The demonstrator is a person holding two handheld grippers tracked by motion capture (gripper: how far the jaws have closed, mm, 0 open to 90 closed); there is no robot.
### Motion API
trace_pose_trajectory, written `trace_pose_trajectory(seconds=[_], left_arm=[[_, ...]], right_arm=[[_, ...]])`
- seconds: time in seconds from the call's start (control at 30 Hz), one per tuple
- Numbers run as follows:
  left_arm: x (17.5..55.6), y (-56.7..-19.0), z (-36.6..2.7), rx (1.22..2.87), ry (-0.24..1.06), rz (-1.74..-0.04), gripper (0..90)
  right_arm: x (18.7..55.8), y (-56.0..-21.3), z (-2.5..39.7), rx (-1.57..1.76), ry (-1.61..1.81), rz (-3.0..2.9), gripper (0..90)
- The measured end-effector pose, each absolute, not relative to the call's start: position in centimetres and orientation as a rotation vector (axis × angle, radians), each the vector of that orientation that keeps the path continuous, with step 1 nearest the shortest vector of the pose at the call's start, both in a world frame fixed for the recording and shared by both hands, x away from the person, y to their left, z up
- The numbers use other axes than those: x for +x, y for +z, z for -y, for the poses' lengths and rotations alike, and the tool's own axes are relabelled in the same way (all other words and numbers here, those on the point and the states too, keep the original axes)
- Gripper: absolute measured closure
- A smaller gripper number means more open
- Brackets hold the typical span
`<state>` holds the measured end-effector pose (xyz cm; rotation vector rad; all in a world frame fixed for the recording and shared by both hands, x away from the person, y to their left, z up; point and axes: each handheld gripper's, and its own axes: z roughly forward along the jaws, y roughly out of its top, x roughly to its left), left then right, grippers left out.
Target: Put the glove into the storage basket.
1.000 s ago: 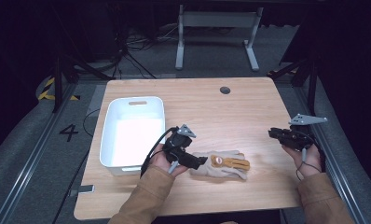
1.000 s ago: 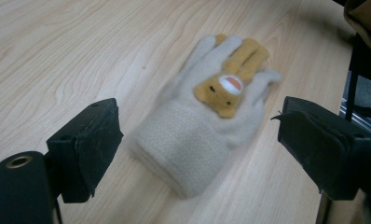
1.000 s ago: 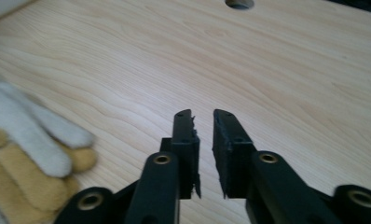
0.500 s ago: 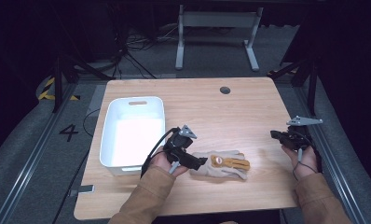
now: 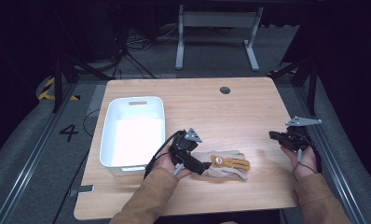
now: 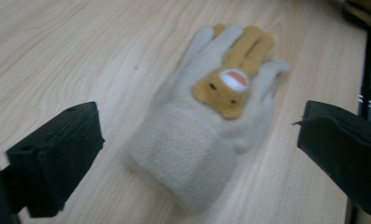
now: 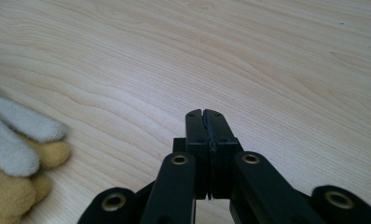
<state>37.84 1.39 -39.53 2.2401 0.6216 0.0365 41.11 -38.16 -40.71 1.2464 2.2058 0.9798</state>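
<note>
A cream knitted glove [image 5: 225, 164] with a tan animal face sewn on it lies flat on the wooden table [image 5: 211, 107], fingers pointing right. My left gripper [image 5: 200, 167] is at the glove's cuff, open, its jaws standing wide on either side of the cuff [image 6: 193, 154] without touching it. My right gripper [image 5: 273, 136] hovers near the table's right edge, well apart from the glove, its jaws pressed together with nothing between them [image 7: 206, 122]. The glove's fingertips [image 7: 20, 140] show at the left of the right gripper view.
A white plastic bin [image 5: 133, 130] stands at the left of the table, just left of my left hand. A dark round cable hole [image 5: 225, 89] sits near the far edge. Metal rails and a desk frame stand on the floor around the table.
My right gripper has drifted a little lower and toward the near side. The left gripper stays at the glove's cuff, and the glove has not moved.
</note>
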Motion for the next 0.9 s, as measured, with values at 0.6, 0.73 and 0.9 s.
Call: trace_pose_trajectory(seconds=[0.6, 0.73, 0.9], left_arm=[[38.2, -41.5, 0.5, 2.205, 0.02, -0.496, 0.0], [38.3, -42.2, 1.0, 2.233, 0.018, -0.485, 0.0], [38.5, -42.9, 1.1, 2.245, 0.034, -0.45, 0.0]], right_arm=[[40.7, -40.9, 38.3, 1.248, 0.993, -2.216, 86.5], [40.7, -40.9, 38.5, 1.247, 0.999, -2.217, 86.3], [40.6, -40.9, 38.5, 1.242, 1.003, -2.22, 85.7]])
